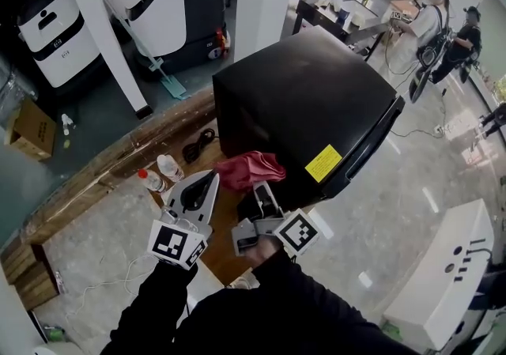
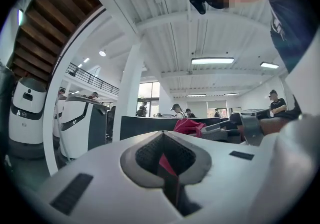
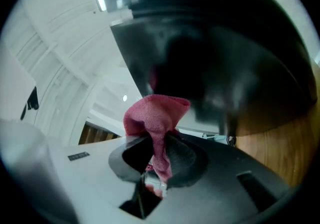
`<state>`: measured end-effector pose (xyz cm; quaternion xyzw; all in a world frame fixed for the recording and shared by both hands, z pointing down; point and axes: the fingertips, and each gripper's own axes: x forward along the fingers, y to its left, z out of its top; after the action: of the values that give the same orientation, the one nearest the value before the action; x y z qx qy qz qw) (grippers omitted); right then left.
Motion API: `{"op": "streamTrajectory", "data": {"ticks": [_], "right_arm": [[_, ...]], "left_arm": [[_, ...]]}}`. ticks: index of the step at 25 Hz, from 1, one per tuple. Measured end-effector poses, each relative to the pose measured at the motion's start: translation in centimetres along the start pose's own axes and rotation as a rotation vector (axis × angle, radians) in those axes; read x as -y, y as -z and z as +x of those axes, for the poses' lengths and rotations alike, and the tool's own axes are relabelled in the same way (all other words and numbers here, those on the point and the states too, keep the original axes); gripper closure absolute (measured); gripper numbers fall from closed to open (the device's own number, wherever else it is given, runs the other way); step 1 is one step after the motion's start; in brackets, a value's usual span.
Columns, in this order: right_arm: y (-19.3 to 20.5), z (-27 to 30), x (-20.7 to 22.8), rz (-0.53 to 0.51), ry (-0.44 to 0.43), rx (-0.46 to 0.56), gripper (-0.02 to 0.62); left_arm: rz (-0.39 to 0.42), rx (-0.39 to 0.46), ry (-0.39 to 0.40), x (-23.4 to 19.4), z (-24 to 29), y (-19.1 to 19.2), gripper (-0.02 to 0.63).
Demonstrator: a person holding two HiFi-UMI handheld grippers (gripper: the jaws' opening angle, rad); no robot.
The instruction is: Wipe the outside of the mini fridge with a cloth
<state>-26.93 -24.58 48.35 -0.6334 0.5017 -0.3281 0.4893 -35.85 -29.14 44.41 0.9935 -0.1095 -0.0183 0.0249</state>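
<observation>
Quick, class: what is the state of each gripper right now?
Left gripper: shut, with a sliver of the red cloth pinched between its jaws.
Right gripper: shut on the red cloth.

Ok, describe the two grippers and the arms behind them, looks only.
The left gripper and the right gripper both have pale grey, wedge-shaped shells, with a dark textured teardrop recess around the jaws. Each carries a cube with black-and-white square markers at its rear. The person's arms are covered by black sleeves.
</observation>
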Motion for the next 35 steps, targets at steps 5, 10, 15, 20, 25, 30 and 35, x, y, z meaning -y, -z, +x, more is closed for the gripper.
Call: {"op": "streamTrajectory", "data": {"ticks": [5, 10, 15, 20, 25, 30, 35], "right_arm": [[-2.5, -1.6, 2.5, 0.029, 0.041, 0.081, 0.526], [-2.2, -2.2, 4.7, 0.059, 0.048, 0.102, 0.523], [-1.4, -3.3, 9.3, 0.072, 0.149, 0.088, 0.523], [0.3, -3.8, 14.9, 0.112, 0.197, 0.066, 0.522], [1.7, -3.7, 19.3, 0.063, 0.258, 0.037, 0.518], [3.4, -3.8, 25.3, 0.047, 0.340, -0.016, 0.514], [5.0, -4.8, 30.7, 0.065, 0.430, -0.037, 0.512]], "left_arm": [[-0.009, 0.000, 0.039, 2.3, 0.7, 0.4, 0.601], [-0.020, -0.046, 0.094, 4.5, 1.7, 2.6, 0.601], [-0.010, -0.110, 0.103, 5.8, 2.3, 5.8, 0.601], [-0.017, -0.225, 0.104, 6.9, 2.6, 11.4, 0.601], [-0.025, -0.295, 0.106, 7.4, 2.5, 15.5, 0.601], [-0.038, -0.388, 0.123, 7.9, 2.2, 20.2, 0.601], [-0.029, -0.454, 0.139, 8.5, 1.2, 22.5, 0.601]]}}
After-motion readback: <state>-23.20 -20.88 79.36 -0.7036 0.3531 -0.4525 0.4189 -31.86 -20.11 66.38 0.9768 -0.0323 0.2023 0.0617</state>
